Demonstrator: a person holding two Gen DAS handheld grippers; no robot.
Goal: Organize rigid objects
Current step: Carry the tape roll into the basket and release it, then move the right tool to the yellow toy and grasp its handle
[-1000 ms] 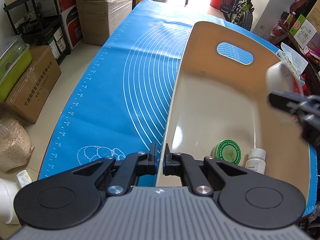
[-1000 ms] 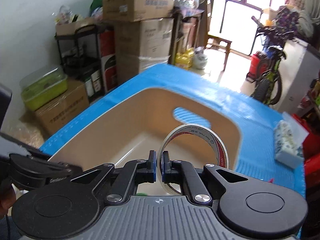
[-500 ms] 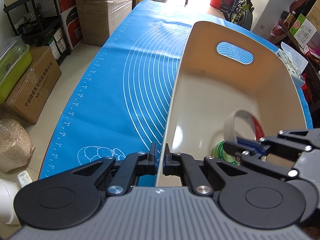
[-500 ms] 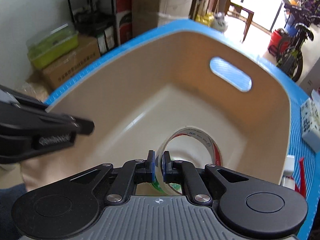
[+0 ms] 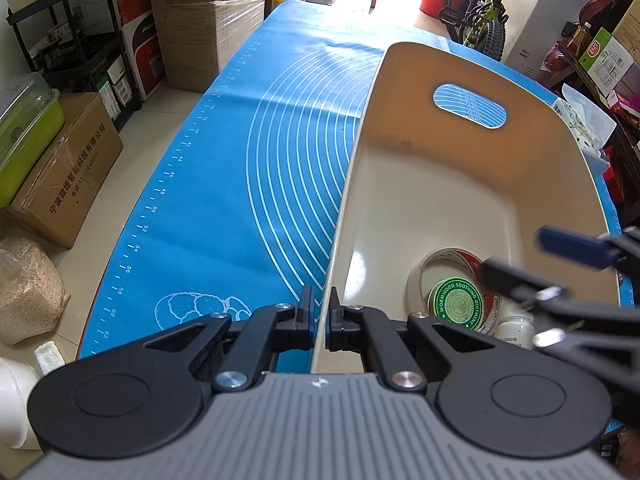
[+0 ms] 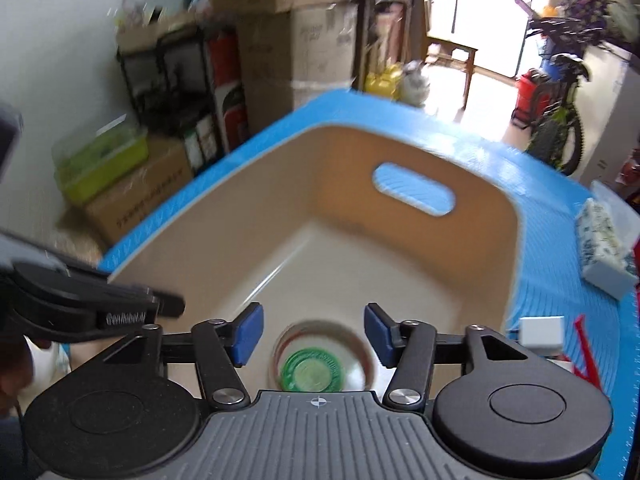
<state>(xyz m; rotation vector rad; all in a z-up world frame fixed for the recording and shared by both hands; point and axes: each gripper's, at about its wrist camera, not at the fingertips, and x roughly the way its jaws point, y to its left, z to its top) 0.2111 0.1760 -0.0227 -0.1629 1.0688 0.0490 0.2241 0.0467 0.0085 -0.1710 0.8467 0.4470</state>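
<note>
Your right gripper [image 6: 312, 334] is opening, its blue pads [image 6: 249, 334] standing apart with nothing between them; the tape [image 5: 456, 286] is lying below them on the bin floor, ringed around the green tin [image 5: 454, 302]. Your left gripper [image 5: 319, 316] is pinching the near wall of the bin [image 5: 360, 168], jaws almost shut on the thin rim. You are doing well to keep that hold steady and to lift the right one straight up, clear of the roll. The tin is reading "WORMWOOD SOOTHING OINTMENT"; the left gripper's arm is showing "GenRobot.AI"; the white bottle [image 5: 516, 330] beside the tin is illegible.
</note>
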